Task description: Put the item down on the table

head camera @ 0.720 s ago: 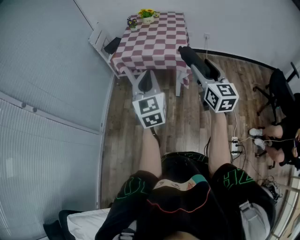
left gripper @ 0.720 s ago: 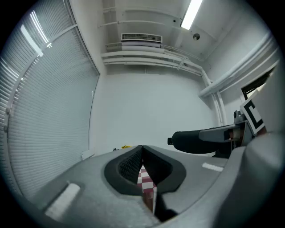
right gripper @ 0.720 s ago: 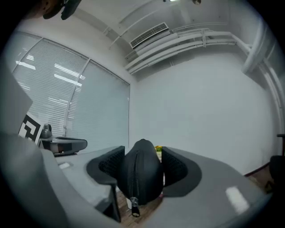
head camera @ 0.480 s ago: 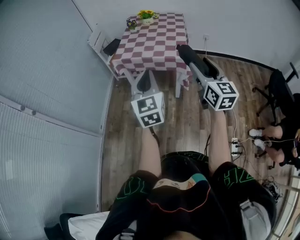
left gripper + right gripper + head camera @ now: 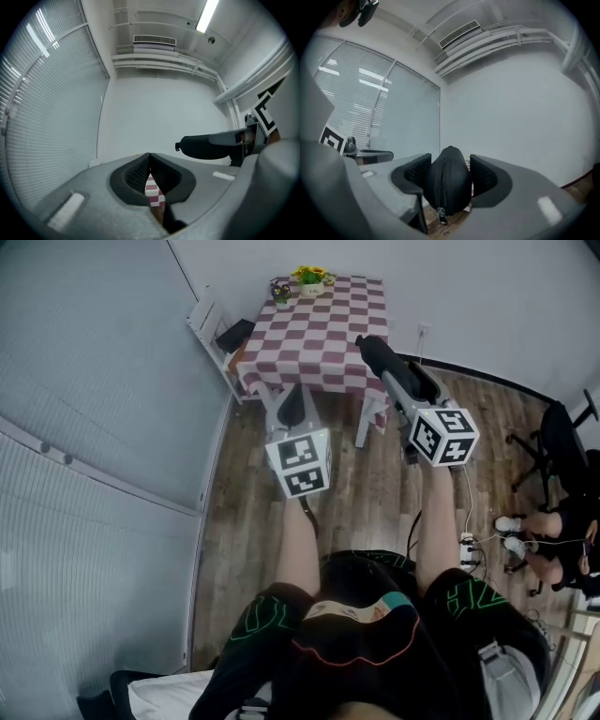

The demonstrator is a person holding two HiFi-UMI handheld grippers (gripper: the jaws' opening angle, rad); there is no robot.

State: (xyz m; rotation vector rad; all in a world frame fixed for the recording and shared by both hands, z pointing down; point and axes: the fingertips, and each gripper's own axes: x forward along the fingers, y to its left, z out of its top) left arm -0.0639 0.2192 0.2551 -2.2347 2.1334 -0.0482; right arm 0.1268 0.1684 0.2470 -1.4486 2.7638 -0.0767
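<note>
A black zippered case (image 5: 449,185) sits between the pads of my right gripper (image 5: 449,174), which is shut on it. In the head view this right gripper (image 5: 369,343) holds the case (image 5: 377,354) in the air over the near right edge of the checkered table (image 5: 319,334). My left gripper (image 5: 287,392) hangs lower, in front of the table's near edge. Its jaws meet at the tip in the left gripper view (image 5: 149,156), with nothing between them. The case (image 5: 206,146) also shows there at the right.
A pot of yellow flowers (image 5: 312,279) and a small plant (image 5: 279,289) stand at the table's far edge. A white chair (image 5: 214,326) is at its left. On the wooden floor lie a power strip (image 5: 466,545) and cables. A seated person (image 5: 553,531) and an office chair (image 5: 562,432) are at the right.
The head view has swung slightly, so the table now sits a little further right in the picture. Both grippers keep their pose and the case stays gripped.
</note>
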